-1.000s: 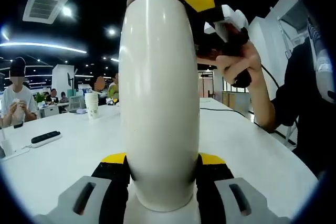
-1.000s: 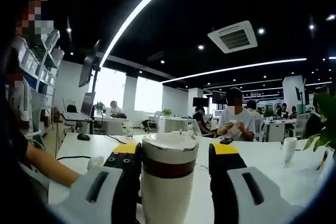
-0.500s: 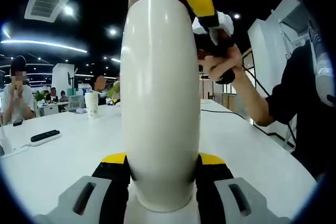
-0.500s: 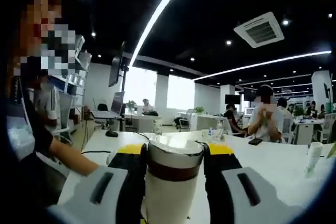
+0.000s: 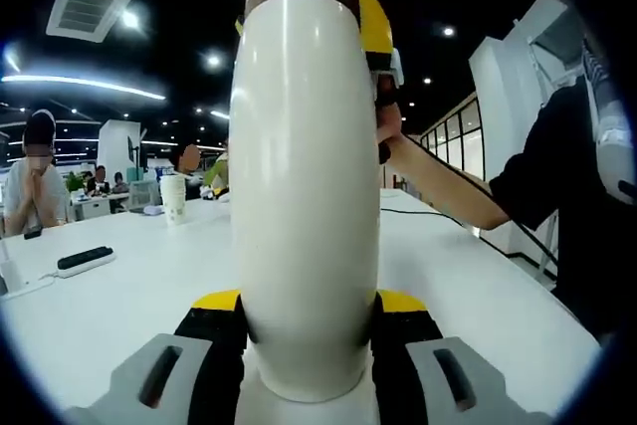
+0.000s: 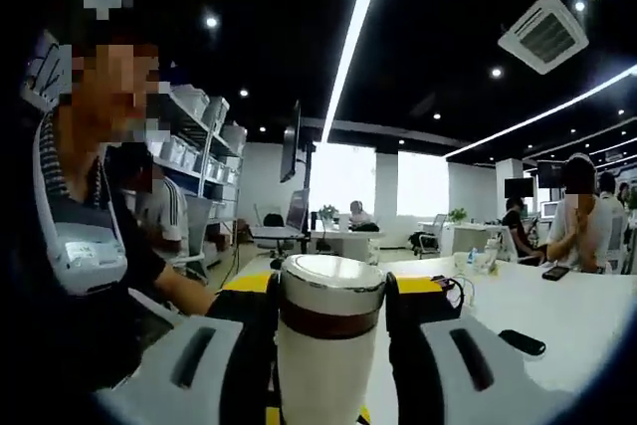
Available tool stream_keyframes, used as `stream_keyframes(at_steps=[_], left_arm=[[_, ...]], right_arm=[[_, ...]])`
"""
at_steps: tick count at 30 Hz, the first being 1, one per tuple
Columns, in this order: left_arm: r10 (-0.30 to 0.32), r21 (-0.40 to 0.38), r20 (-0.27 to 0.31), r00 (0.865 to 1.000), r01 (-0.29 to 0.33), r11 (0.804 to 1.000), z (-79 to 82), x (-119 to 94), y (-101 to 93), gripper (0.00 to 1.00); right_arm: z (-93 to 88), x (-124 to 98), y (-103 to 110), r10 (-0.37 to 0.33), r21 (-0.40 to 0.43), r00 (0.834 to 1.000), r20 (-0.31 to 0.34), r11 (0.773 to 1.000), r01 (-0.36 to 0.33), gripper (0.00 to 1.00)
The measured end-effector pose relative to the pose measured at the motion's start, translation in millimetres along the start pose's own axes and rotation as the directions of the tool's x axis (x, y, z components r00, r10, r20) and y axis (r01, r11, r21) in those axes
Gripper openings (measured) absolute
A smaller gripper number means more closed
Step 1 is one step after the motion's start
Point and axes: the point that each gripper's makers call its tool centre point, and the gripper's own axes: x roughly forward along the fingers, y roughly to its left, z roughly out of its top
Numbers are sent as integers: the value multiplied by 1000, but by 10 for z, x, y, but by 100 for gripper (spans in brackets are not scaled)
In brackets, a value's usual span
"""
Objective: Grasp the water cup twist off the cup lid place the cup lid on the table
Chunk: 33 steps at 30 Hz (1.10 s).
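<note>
While my left gripper clamps the base of the white water cup, its yellow-tipped jaws press both sides and the cup stands upright on the white table. Left of it lie a black remote and, farther back, a paper cup. Up top, my right gripper has its jaws closed on the cup lid, just above the brown band. A phone lies on the table at right.
</note>
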Motion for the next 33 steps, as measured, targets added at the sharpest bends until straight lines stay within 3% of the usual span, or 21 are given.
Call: stream_keyframes(at_steps=[3, 7, 10, 13, 18, 22, 28, 31, 32, 33], left_arm=[[0, 1, 1, 1000, 0, 1000, 1, 1, -1, 50], [1, 2, 1, 1000, -1, 1000, 1, 1, 4, 50], [1, 2, 1, 1000, -1, 1000, 0, 0, 1, 50], [1, 2, 1, 1000, -1, 1000, 0, -1, -2, 50], [4, 2, 0, 1000, -4, 1000, -1, 1, 0, 50], [3, 1, 0, 1000, -3, 1000, -1, -2, -3, 50], [4, 2, 0, 1000, -4, 1000, 3, 1, -27, 50], [3, 1, 0, 1000, -3, 1000, 2, 2, -16, 50], [3, 1, 0, 1000, -3, 1000, 3, 4, -14, 50], [3, 1, -1, 1000, -3, 1000, 2, 4, -16, 50]], right_arm=[[-133, -39, 8, -87, 48, 995, -43, 995, 89, 48], [-264, -156, 42, -215, 76, 975, -48, 973, 218, 63], [-282, -271, 36, -380, 62, 925, -28, 922, 381, 63], [-200, -316, 72, -489, 49, 872, 10, 872, 488, 62], [-56, -286, 248, -550, -31, 832, 64, 833, 553, 56], [109, -217, 198, -597, -104, 797, 86, 791, 603, 56], [151, -61, 22, -616, -162, 787, 36, 773, 613, 55], [106, -59, -95, -634, -187, 773, -1, 760, 623, 50], [89, -64, -119, -633, -191, 774, -15, 761, 619, 49], [69, -36, -99, -610, -150, 792, -29, 786, 600, 48]])
